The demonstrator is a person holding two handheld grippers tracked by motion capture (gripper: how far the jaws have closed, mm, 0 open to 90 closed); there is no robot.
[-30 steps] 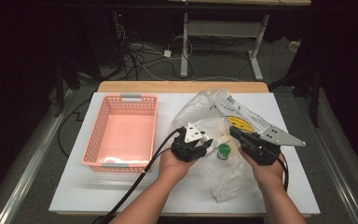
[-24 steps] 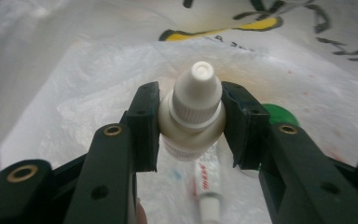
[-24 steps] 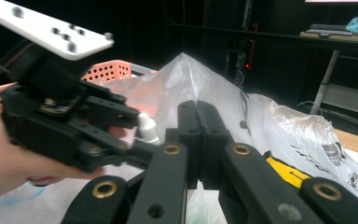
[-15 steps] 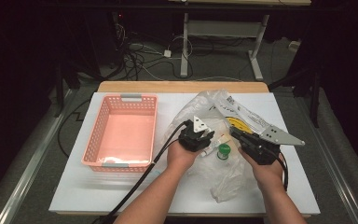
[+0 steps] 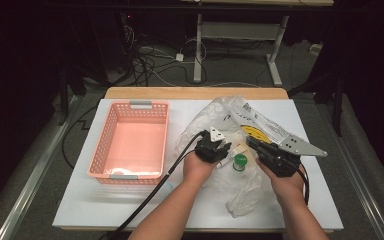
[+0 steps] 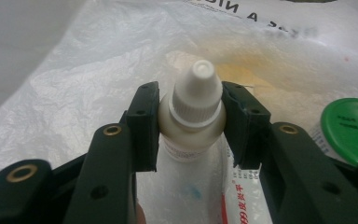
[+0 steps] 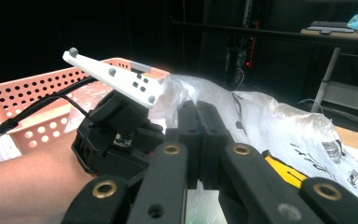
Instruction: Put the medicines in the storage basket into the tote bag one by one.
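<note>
A small white dropper bottle (image 6: 193,107) with a white cap sits between the pads of my left gripper (image 6: 191,126), which is shut on its shoulder. Under it lies a crumpled clear plastic bag (image 6: 98,70) with a green-capped item (image 6: 349,128) just to the right. In the high view the left gripper (image 5: 225,150) hovers at the bag's mouth (image 5: 220,112), beside the green cap (image 5: 240,161). My right gripper (image 5: 254,144) faces it from the right, jaws pressed together on a fold of the bag (image 7: 270,121). In the right gripper view, its black jaws (image 7: 198,116) meet with plastic rising from their tips.
A pink perforated basket (image 5: 130,105) stands to the left on the white table top (image 5: 190,210), and its wall (image 7: 28,93) shows behind the left hand. The left gripper's cable (image 5: 150,195) trails toward the front edge. The floor beyond the table holds desk legs and cables.
The left gripper, still holding the bottle, has shifted slightly right and down toward the bag's mouth. The bag has settled flatter. The right gripper has stayed put.
</note>
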